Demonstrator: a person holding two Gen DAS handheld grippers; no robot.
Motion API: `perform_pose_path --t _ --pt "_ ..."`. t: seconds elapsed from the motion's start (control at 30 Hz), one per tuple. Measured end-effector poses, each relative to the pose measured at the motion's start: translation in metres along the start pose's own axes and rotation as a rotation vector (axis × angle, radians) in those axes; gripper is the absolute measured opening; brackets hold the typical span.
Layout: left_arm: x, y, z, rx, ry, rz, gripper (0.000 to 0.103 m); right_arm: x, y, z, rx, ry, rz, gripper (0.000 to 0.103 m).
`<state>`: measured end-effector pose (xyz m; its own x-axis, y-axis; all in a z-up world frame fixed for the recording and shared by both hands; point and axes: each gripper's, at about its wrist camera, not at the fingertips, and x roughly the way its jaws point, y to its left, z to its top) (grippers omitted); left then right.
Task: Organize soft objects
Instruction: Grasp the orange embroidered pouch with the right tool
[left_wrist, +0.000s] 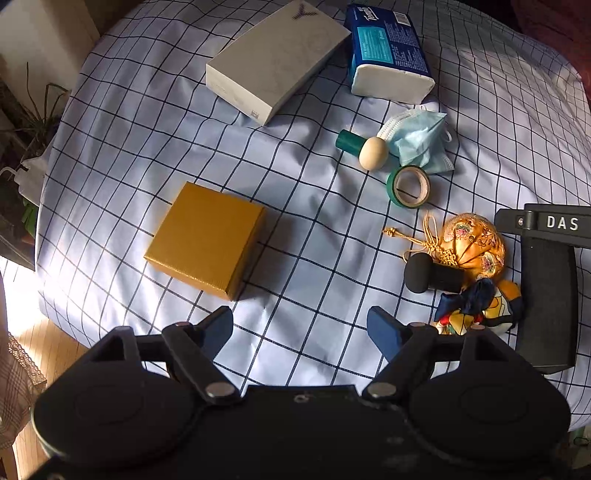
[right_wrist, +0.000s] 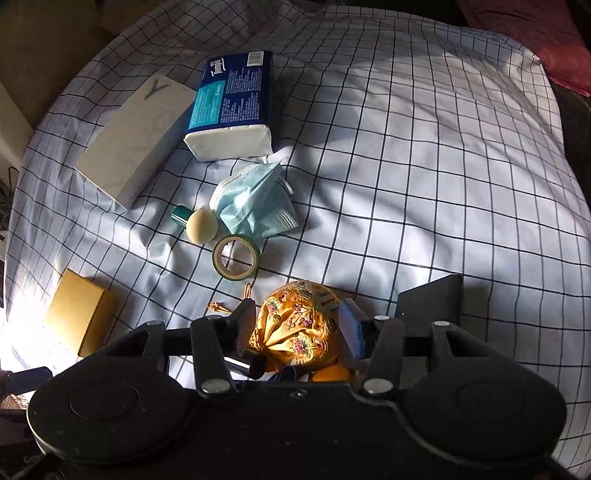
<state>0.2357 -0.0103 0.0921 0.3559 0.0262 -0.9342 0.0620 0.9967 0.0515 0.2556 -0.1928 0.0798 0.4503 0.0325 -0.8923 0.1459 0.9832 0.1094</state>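
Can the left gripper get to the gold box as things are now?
Probably yes. The left gripper is open, and the gold box lies just ahead of it, slightly left, with only bare checked sheet between them.

Two boxes: one white box upper centre, one gold box at centre left. One tissue pack, one face mask, one tape roll, one embroidered pouch, one patterned scarf.
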Motion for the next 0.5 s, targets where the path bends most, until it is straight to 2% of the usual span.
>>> perform_pose_path --t 0.2,0.3,0.43,0.5 --pt "0.014 0.004 0.001 -0.008 0.040 -0.019 0.078 0.039 -0.009 0.001 0.050 0.078 -0.018 0.050" --pt "0.016 0.004 0.001 -0.011 0.047 -0.028 0.078 0.048 -0.006 0.002 0.023 0.070 -0.046 0.054" --pt "0.017 0.004 0.003 -0.014 0.050 -0.041 0.078 0.055 -0.001 0.004 0.008 0.068 -0.042 0.070" --pt "0.017 0.004 0.004 -0.013 0.052 -0.046 0.078 0.061 0.004 0.003 -0.025 0.070 -0.065 0.074"
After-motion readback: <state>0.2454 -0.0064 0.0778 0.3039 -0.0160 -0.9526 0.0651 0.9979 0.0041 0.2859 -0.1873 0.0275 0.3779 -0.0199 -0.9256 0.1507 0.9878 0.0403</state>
